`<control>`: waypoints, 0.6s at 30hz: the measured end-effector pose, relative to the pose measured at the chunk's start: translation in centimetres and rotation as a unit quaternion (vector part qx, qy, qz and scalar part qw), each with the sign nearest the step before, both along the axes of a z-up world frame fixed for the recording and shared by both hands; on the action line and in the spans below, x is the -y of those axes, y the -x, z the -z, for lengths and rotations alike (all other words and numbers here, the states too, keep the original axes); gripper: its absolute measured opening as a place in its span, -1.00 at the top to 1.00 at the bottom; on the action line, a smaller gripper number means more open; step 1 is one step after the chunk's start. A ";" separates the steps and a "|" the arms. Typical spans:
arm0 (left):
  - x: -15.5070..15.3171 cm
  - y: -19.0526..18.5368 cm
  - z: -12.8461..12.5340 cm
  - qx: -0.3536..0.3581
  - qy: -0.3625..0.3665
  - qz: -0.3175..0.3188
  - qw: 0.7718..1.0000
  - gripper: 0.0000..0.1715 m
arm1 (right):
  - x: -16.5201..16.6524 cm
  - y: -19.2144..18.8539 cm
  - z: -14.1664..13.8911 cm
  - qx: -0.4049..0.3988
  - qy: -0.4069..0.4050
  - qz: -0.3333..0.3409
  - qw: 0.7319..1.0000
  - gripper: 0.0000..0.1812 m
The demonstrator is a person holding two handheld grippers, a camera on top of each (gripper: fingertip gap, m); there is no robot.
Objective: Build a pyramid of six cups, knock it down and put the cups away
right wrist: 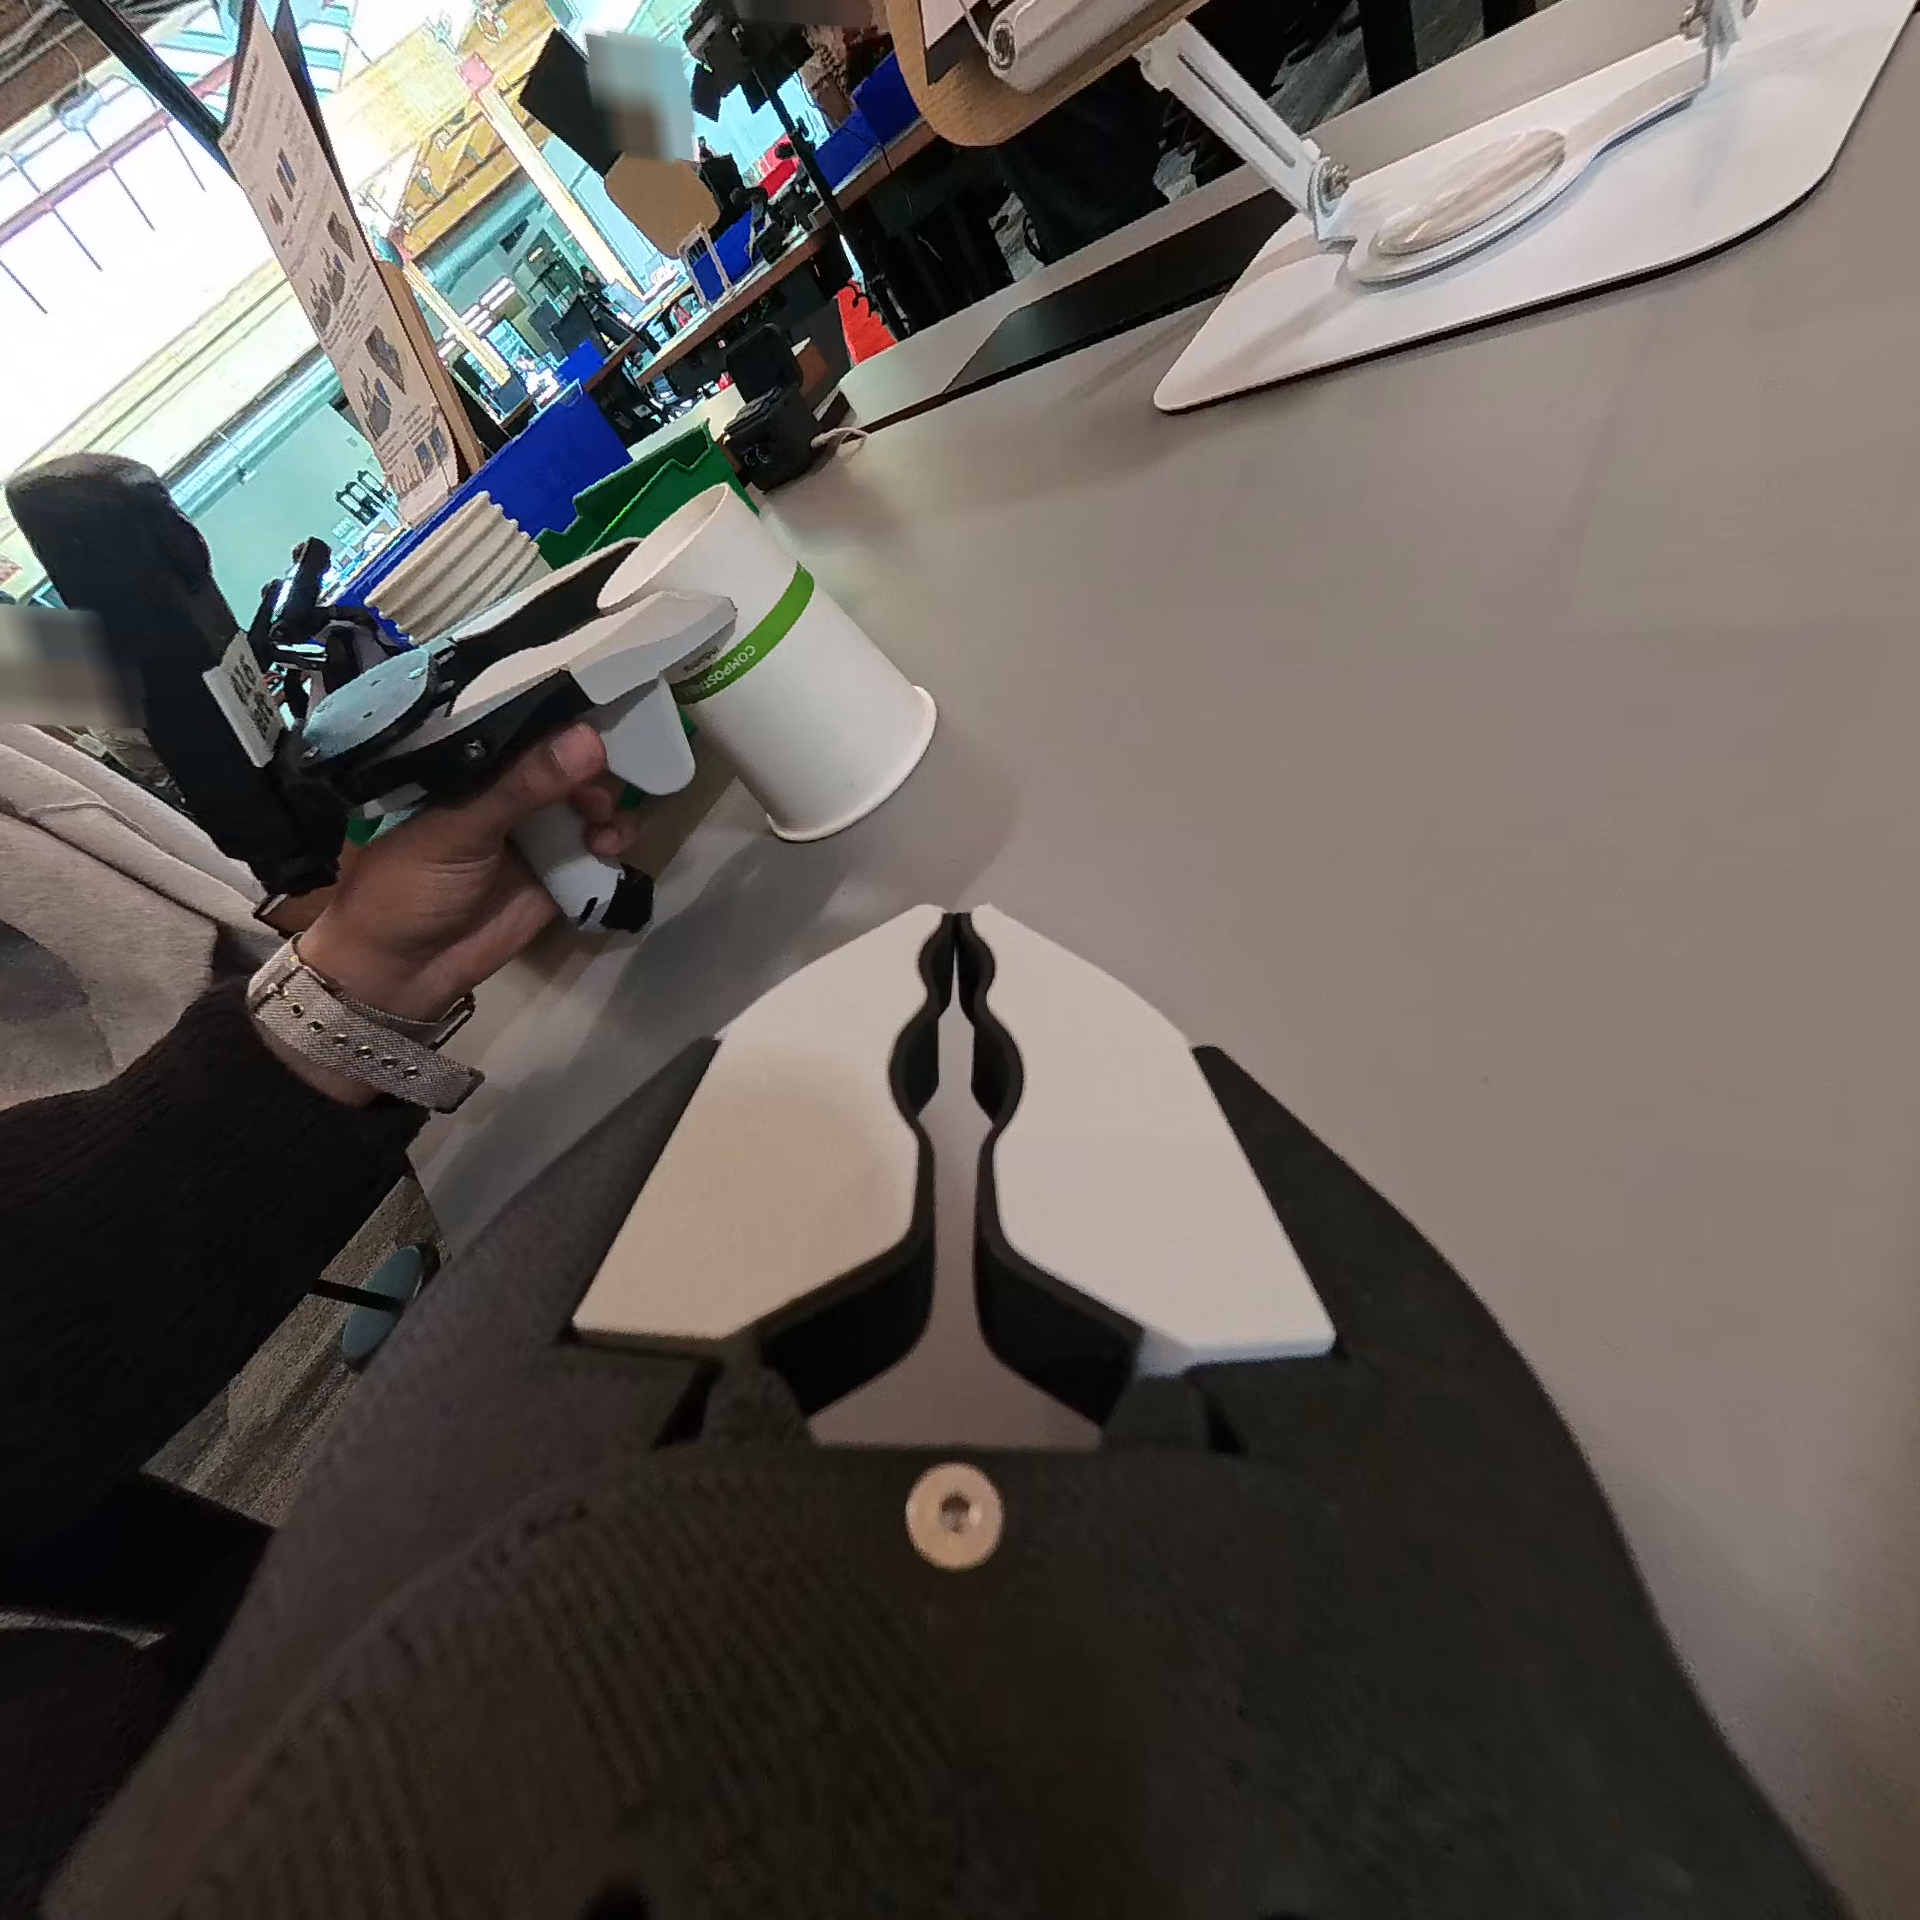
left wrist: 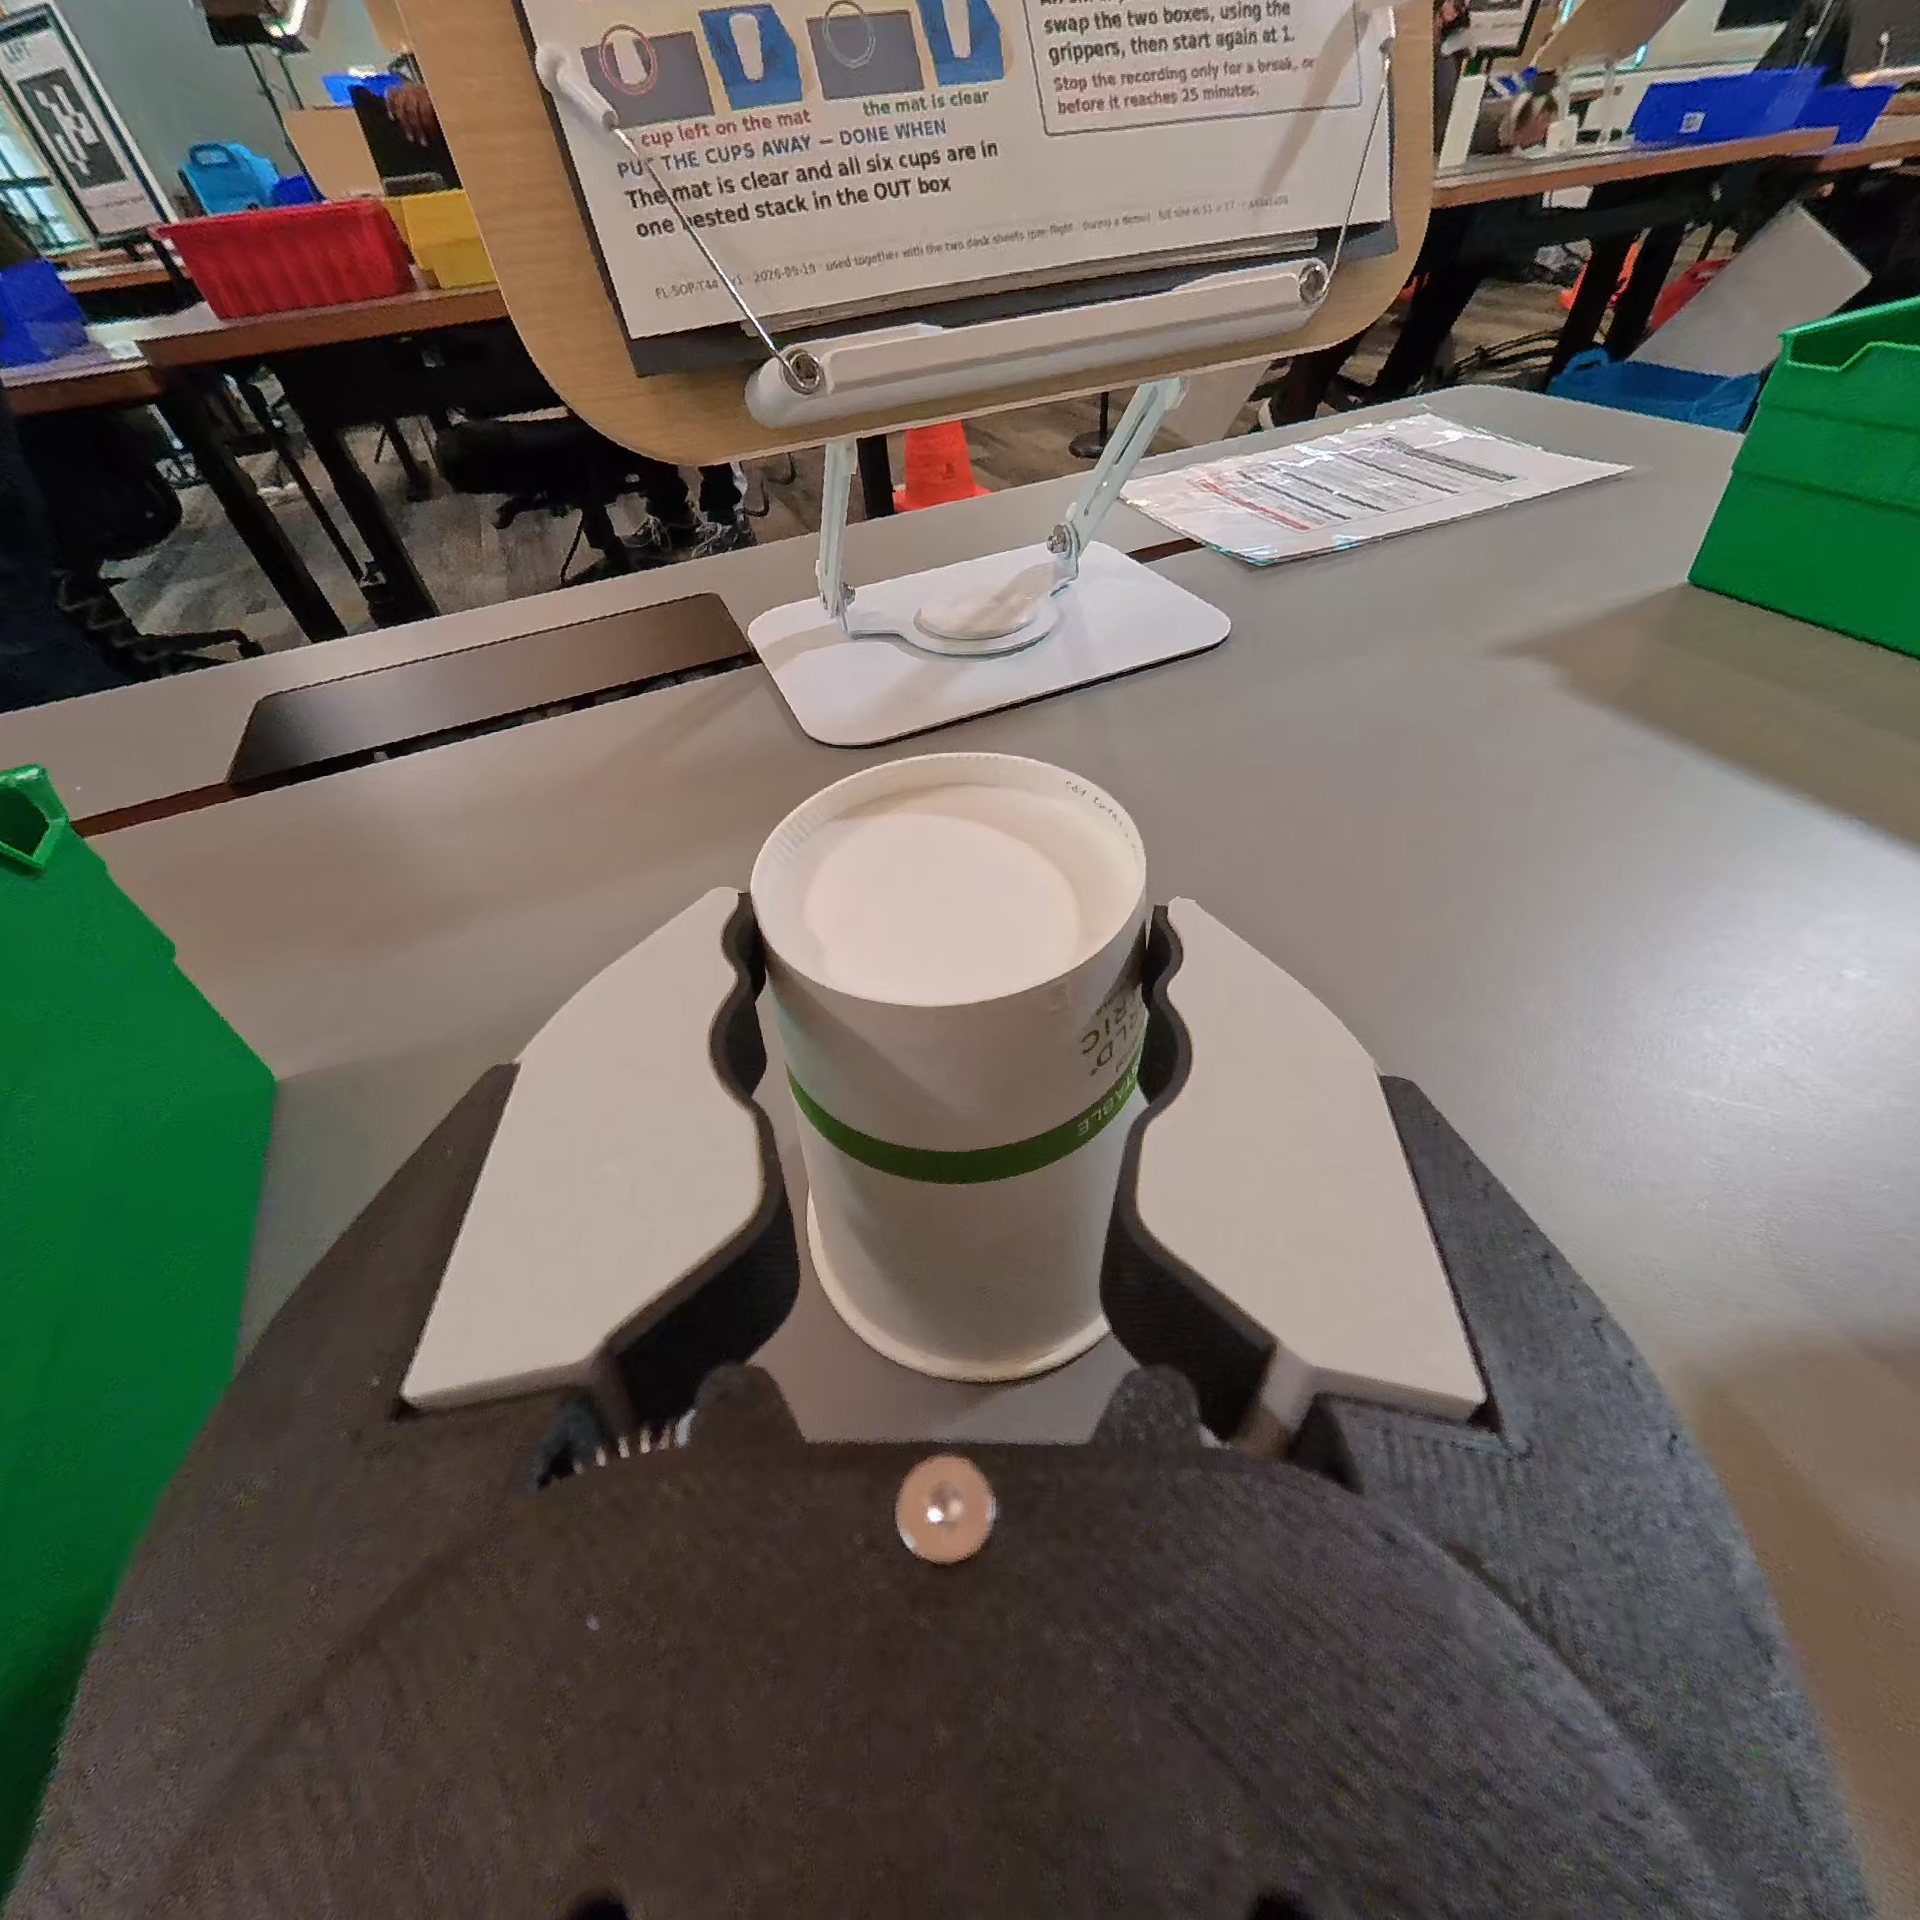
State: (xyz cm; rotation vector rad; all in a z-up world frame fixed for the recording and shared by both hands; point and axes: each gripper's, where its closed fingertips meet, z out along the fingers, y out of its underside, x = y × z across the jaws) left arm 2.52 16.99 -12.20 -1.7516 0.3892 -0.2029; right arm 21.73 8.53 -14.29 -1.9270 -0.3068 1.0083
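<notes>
— Two grippers on record. What do we list first?

— We start with the grey table (left wrist: 1455,935), which carries everything. A green bin (left wrist: 1829,488) stands at its far right edge and a second green bin (left wrist: 94,1195) at the near left. Behind the centre we note a wood-backed document stand (left wrist: 987,343) on a white base plate (left wrist: 987,655), with a printed sheet clipped to it. A plastic-sleeved sheet (left wrist: 1371,478) lies flat between the stand and the far bin.

— And the cup?

— We find one white paper cup (left wrist: 956,1060) with a green band, upside down, rim on the table and base uppermost, in front of the base plate. The left gripper (left wrist: 951,997) is closed on it: both pads press the cup wall on opposite sides just above the band. From the right wrist view, the same cup (right wrist: 800,686) stands on the table with that gripper (right wrist: 665,644) clamped on it, a person's hand (right wrist: 457,873) on the handle.

— The right gripper?

— We record the right gripper (right wrist: 956,925) as narrowed to a slit, tips almost meeting, nothing between them. It hangs above bare table, well apart from the cup. A ribbed white stack (right wrist: 468,561) sits beyond the left gripper; we cannot tell what it is.
</notes>
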 end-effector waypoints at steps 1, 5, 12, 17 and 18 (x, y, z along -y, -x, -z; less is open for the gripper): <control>0.0 0.0 0.0 0.001 -0.002 0.002 1.000 0.16 | 0.0 0.0 0.0 0.000 0.000 -0.001 1.000 1.00; 0.0 -0.1 0.0 0.001 -0.003 0.003 1.000 0.16 | 0.1 0.2 0.0 0.001 0.000 -0.002 1.000 1.00; 0.0 -0.1 0.0 -0.004 -0.003 0.001 1.000 0.16 | 0.2 0.3 0.0 0.005 -0.002 -0.003 1.000 1.00; 0.4 0.2 -0.5 0.026 0.012 0.002 1.000 0.17 | 0.1 0.0 -0.1 0.006 -0.007 0.004 1.000 1.00; 0.5 0.4 -0.7 0.037 0.012 0.001 0.999 0.17 | 0.0 -0.1 -0.1 0.007 -0.008 0.005 1.000 1.00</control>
